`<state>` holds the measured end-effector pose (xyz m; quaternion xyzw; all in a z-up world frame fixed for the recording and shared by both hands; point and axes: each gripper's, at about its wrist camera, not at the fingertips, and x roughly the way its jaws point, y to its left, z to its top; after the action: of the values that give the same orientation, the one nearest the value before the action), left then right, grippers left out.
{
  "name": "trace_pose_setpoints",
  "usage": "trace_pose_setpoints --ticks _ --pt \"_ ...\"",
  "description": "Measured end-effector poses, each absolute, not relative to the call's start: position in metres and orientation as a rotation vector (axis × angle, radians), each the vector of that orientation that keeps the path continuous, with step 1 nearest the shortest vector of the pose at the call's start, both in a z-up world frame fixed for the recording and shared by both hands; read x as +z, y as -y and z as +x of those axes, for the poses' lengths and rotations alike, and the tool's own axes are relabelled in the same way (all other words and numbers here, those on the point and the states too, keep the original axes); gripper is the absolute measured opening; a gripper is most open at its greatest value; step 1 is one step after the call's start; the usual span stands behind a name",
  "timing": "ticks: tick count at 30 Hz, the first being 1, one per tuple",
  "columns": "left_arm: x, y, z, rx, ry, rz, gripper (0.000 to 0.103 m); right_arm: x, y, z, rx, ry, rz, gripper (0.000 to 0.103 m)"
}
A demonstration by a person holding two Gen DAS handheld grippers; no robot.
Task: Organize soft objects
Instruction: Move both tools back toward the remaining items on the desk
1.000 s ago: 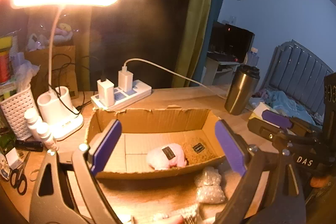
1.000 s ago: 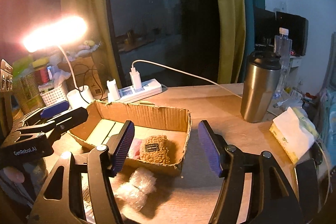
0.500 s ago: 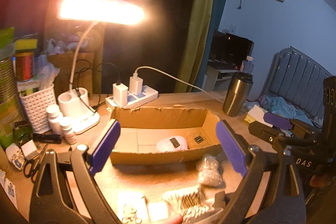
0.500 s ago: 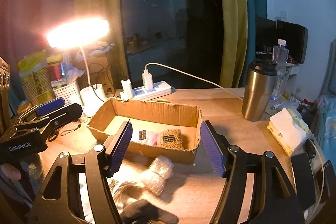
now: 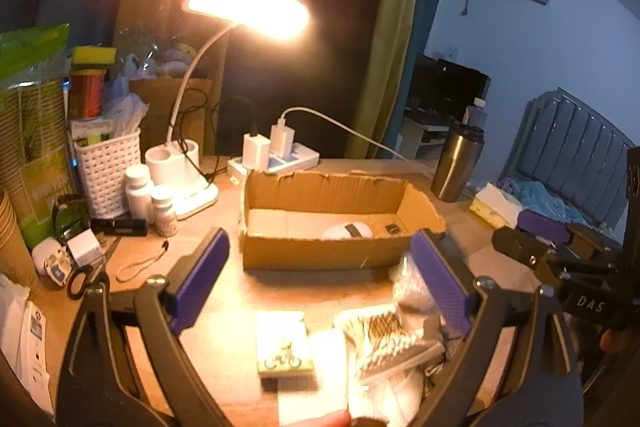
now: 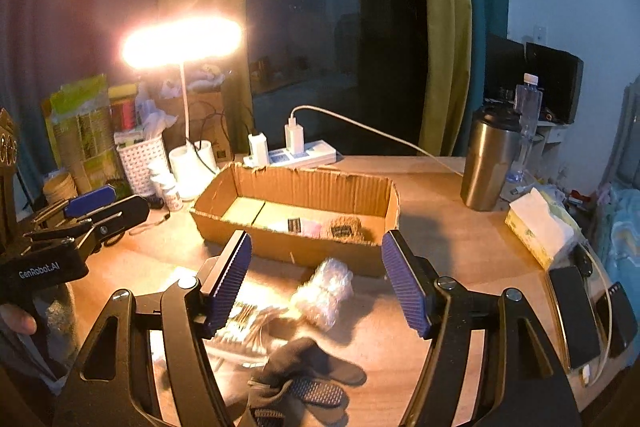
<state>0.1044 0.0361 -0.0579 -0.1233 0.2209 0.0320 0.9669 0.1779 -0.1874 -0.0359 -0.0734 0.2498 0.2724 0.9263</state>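
Observation:
An open cardboard box (image 5: 320, 255) (image 6: 296, 247) sits mid-table. In it lie a pale pink plush (image 5: 347, 230) (image 6: 310, 227) and a brown fuzzy piece (image 6: 346, 227) (image 5: 390, 227). In front of the box lie a bubble-wrap wad (image 6: 324, 293) (image 5: 410, 287), a bag of cotton swabs (image 5: 384, 339) (image 6: 244, 323), a small bicycle-print box (image 5: 284, 343) and a dark glove (image 6: 304, 379). My left gripper (image 5: 320, 283) is open and empty, short of the box. My right gripper (image 6: 316, 283) is open over the bubble wrap without touching it.
A lit desk lamp (image 5: 248, 3), a power strip (image 5: 276, 159), a white basket (image 5: 106, 175) and pill bottles (image 5: 138, 191) stand at the back left. Scissors (image 5: 82, 275) lie at the left. A steel tumbler (image 6: 490, 163), a tissue pack (image 6: 536, 227) and phones (image 6: 572, 311) are on the right.
Both grippers have drawn back from the box toward the near edge, so the swabs, small box and dark glove have come into view. Both stay open and empty.

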Motion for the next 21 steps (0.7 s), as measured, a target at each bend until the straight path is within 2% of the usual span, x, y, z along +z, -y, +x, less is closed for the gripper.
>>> trace_pose_setpoints --ticks 21 --pt "-0.110 -0.030 0.078 0.048 -0.575 -0.252 0.094 -0.101 0.186 0.143 0.531 -0.667 -0.189 0.071"
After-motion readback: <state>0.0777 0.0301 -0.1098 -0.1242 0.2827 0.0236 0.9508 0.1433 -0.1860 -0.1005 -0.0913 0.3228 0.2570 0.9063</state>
